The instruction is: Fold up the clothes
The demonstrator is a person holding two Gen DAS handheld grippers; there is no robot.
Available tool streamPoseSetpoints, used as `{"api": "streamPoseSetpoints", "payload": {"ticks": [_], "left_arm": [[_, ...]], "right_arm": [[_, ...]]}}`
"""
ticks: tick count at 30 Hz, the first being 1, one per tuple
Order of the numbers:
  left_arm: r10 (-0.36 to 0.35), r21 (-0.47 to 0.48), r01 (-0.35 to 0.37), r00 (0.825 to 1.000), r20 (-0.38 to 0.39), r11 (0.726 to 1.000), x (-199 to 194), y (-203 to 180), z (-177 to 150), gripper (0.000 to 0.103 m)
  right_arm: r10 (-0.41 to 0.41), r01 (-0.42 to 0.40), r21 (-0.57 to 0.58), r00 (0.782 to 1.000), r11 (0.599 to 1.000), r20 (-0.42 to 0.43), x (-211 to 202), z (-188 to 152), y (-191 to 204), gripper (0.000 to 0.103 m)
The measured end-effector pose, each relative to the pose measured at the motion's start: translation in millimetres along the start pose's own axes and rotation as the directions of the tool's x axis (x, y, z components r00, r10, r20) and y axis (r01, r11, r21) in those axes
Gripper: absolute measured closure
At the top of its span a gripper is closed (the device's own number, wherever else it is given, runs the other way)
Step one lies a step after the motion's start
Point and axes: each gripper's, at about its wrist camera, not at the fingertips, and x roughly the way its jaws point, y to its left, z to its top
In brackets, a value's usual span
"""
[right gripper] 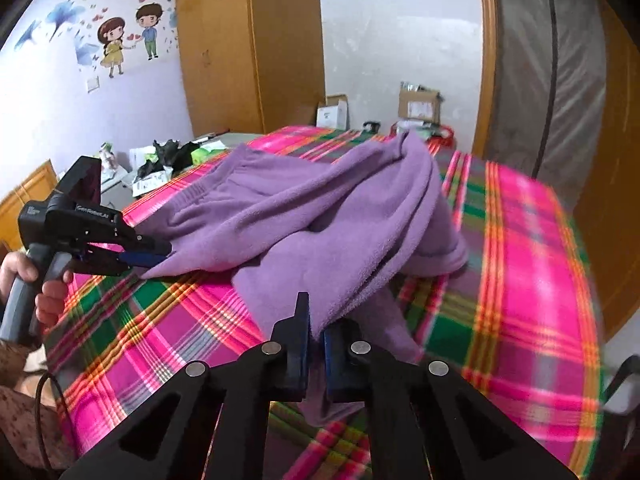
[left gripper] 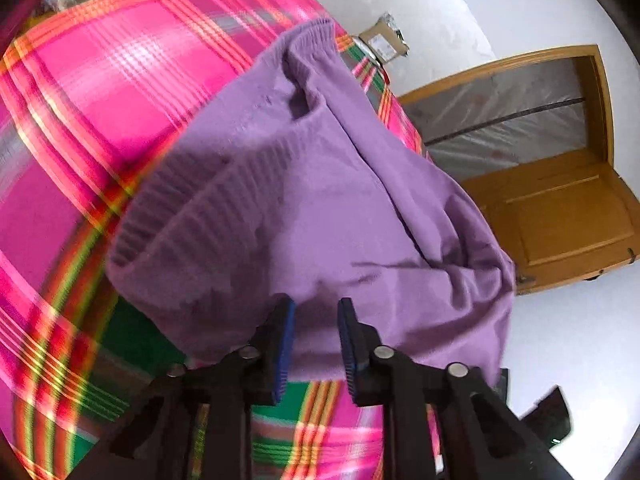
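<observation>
Lying bunched across the plaid sheet [right gripper: 520, 264], the purple sweater [right gripper: 320, 216] sits mid-bed, partly lifted at two edges.

Left side: the left gripper [right gripper: 154, 258], seen from the right wrist view, meets the sweater's left edge with its jaws drawn together at the cloth. In its own view the left gripper [left gripper: 316, 344] shows a visible gap between the blue pads [left gripper: 285, 344], with the sweater [left gripper: 304, 200] lying over and past the tips (whether cloth is pinched there cannot be told). A hand [right gripper: 48, 292] holds its grey handle.

Centre: the ribbed hem [left gripper: 172, 208] faces the left camera, and the body of the garment rises in folds toward the far end of the bed.

Right side: the right gripper [right gripper: 316, 340] is clenched on a fold of the sweater, cloth passing between its pads and hanging below. A wooden door [left gripper: 560, 216] stands beyond the bed, and cardboard boxes [right gripper: 420, 106] sit by the far wall.
</observation>
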Motion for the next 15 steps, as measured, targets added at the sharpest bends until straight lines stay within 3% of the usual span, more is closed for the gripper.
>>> {"api": "streamPoseSetpoints", "payload": {"ticks": [6,11,15], "left_arm": [[-0.019,-0.049,0.019,1.000,0.004,0.999,4.1,9.2,4.4,0.097],[-0.018,-0.027,0.019,0.999,0.031,0.999,3.1,11.3,5.6,0.103],[-0.003,-0.030,0.004,0.999,0.044,1.000,1.2,13.6,8.2,0.103]], "right_arm": [[-0.121,0.122,-0.041,0.992,0.992,0.040,-25.8,2.3,-16.9,0.097],[-0.244,0.247,-0.071,0.969,0.966,0.044,-41.1,0.6,-32.7,0.097],[-0.382,0.380,-0.128,0.924,0.916,0.015,-38.3,-4.8,-45.8,0.097]]}}
